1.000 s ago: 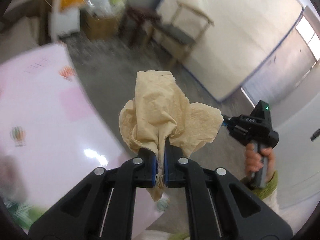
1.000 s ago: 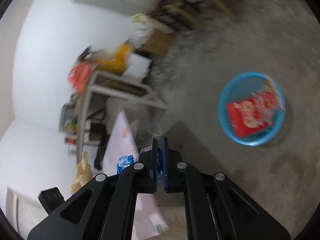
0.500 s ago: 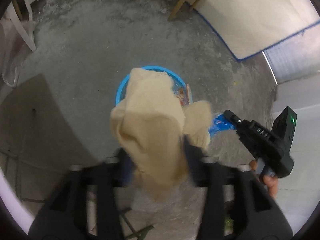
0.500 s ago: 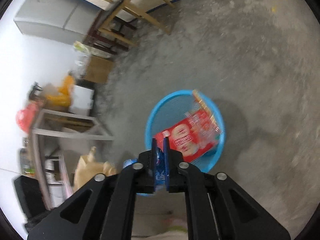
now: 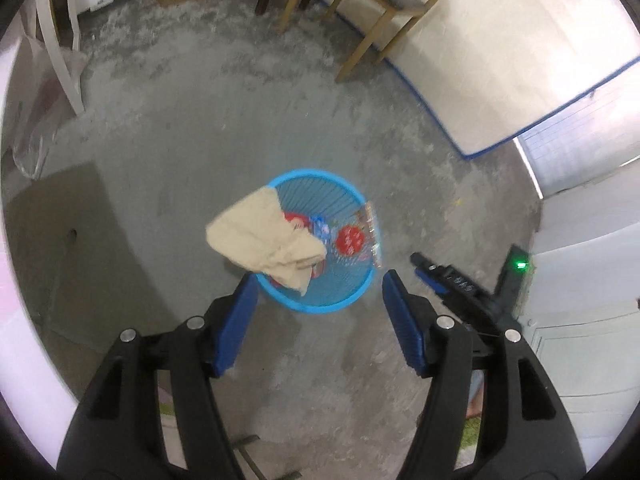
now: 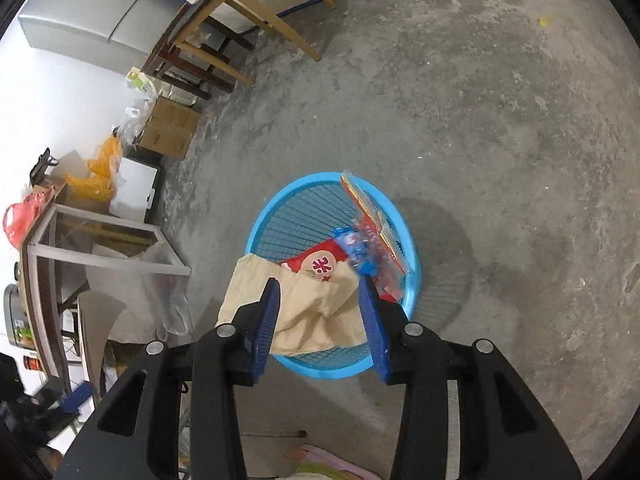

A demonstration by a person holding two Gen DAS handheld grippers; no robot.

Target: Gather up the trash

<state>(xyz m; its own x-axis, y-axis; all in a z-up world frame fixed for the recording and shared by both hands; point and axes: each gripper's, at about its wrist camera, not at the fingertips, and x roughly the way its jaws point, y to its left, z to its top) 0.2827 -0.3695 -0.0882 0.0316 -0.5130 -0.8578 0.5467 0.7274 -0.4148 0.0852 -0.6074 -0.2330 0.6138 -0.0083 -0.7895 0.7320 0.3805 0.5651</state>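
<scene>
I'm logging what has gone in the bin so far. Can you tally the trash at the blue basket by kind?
Tan paper napkin, draped over the basket rim: 1
Red snack packet: 1
Small blue wrapper: 1
Clear striped bag: 1
Total: 4

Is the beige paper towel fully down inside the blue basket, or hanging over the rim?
Hanging over the rim. The paper towel drapes across the blue basket edge, partly inside over the red wrapper, partly outside.
</scene>
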